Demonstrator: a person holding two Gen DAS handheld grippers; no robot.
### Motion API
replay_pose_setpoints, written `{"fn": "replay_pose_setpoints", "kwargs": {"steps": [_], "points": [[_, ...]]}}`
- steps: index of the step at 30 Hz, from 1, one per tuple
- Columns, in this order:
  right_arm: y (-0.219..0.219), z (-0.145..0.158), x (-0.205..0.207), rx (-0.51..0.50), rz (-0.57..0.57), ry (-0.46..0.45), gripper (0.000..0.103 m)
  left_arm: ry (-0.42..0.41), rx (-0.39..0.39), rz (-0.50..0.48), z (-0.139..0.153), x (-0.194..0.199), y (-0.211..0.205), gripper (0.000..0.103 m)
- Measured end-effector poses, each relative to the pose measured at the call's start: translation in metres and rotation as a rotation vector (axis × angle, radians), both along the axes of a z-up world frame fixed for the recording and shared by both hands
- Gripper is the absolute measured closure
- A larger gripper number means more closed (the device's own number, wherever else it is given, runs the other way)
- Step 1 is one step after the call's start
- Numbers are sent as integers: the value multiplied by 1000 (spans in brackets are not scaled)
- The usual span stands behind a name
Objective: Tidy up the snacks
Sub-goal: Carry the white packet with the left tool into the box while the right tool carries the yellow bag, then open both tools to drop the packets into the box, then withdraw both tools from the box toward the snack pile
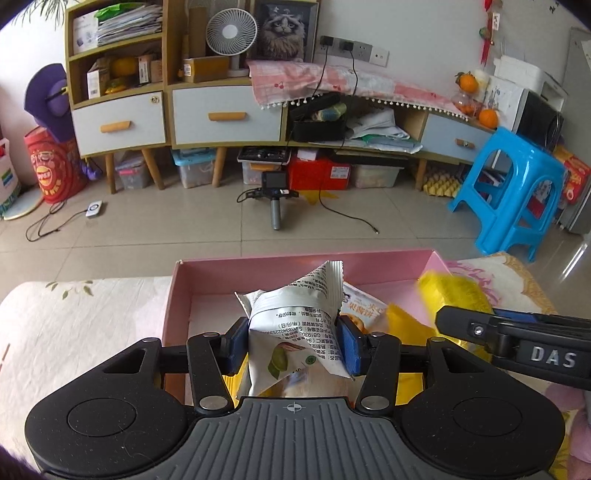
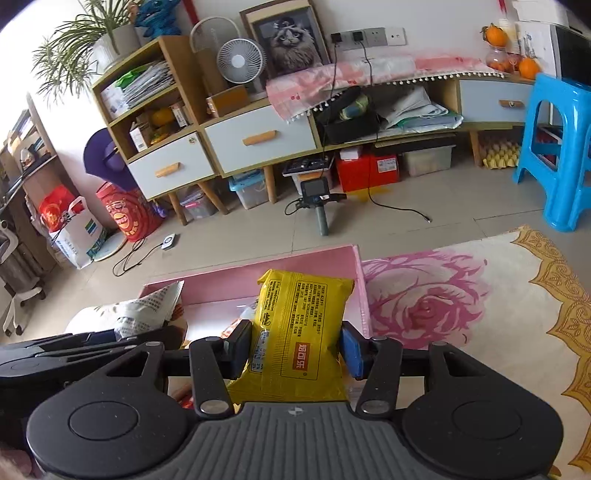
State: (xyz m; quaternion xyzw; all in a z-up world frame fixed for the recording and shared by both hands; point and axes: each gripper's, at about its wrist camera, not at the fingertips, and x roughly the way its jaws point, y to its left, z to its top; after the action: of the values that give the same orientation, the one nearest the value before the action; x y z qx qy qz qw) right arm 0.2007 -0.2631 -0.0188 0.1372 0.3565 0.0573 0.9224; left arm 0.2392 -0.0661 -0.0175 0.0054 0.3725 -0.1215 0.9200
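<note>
While an orange-printed packet (image 1: 364, 312) already lay in the pink box (image 1: 258, 264), the left tool (image 1: 293, 343) clamped a grey snack packet (image 1: 295, 325) above it and the right tool (image 2: 295, 347), at three o'clock, gripped a yellow packet (image 2: 299, 332), so both were yet to be dropped in

I am working in someone's lived-in home, a sitting room by the look of it. A low wooden cabinet (image 1: 225, 122) with pale blue drawers runs along the wall, carrying a small fan (image 1: 231, 33), a framed cat picture (image 1: 284, 31) and oranges (image 1: 487, 117). Storage tubs (image 1: 194, 168) sit on the tiled floor (image 1: 184, 229) beneath it, beside a blue plastic stool (image 1: 513, 192) and a potted plant (image 2: 88, 48).
</note>
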Motion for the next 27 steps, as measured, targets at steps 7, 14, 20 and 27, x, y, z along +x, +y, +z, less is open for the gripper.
{"fn": "replay_pose_setpoints", "kwargs": {"steps": [7,14,20,27], "points": [[-5,3,4,16,-11,-30,61,-48,-1,-3,-5,-1,-1,48],[-8,7,2,22,-22,-30,46,-45,16,-16,-1,-8,0,41],[-2,15,-7,4,-7,-40,43,-47,31,-23,8,-23,1,37],[5,26,-26,-16,10,-41,38,-35,14,-25,21,-49,12,33]]}}
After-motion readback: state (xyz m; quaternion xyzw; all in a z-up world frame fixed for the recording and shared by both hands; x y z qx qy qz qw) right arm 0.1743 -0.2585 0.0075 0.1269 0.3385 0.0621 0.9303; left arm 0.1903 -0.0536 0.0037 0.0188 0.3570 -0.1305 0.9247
